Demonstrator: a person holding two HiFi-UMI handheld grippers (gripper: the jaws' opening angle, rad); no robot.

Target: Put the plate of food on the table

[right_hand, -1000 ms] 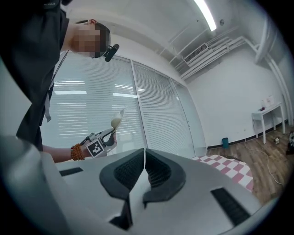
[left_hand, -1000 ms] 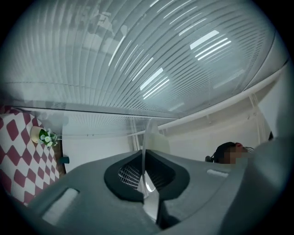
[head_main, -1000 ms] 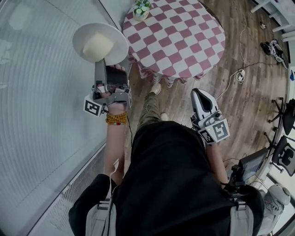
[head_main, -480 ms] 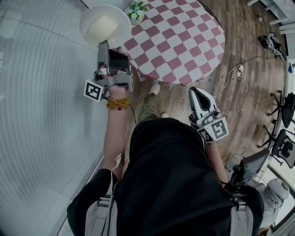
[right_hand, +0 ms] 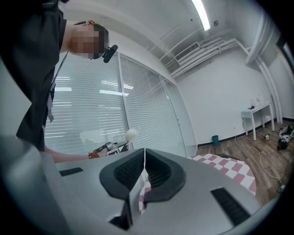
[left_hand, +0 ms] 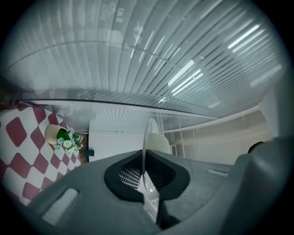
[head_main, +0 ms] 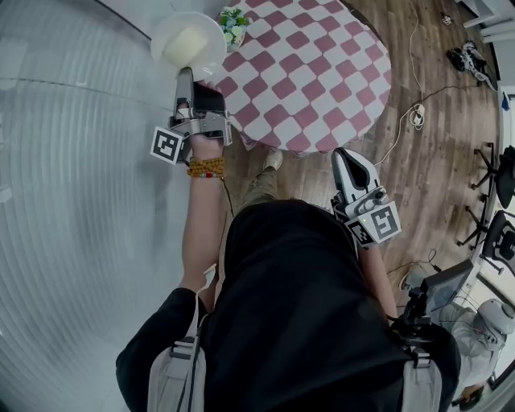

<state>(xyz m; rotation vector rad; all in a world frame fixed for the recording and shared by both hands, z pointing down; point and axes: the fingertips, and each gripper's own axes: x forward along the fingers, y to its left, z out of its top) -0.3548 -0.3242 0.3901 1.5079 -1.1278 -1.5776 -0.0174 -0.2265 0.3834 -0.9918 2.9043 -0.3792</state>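
A white plate (head_main: 189, 40) with a pale lump of food (head_main: 183, 45) hangs at the left edge of the round table (head_main: 322, 72), which wears a red-and-white checked cloth. My left gripper (head_main: 185, 74) is shut on the plate's near rim. In the left gripper view the plate (left_hand: 147, 137) stands edge-on between the closed jaws, the food (left_hand: 160, 143) behind it. My right gripper (head_main: 351, 163) is shut on nothing and held over the floor, short of the table. The right gripper view shows the plate (right_hand: 131, 134) far off to the left.
A small pot of flowers (head_main: 233, 19) stands on the table right beside the plate. Window blinds (head_main: 72, 161) fill the left side. Cables and a power strip (head_main: 418, 121) lie on the wood floor, and office chairs (head_main: 499, 241) stand at the right.
My left gripper has carried the plate up the frame and rightward, from beside the blinds to the table's edge by the flower pot. The right gripper has shifted only slightly.
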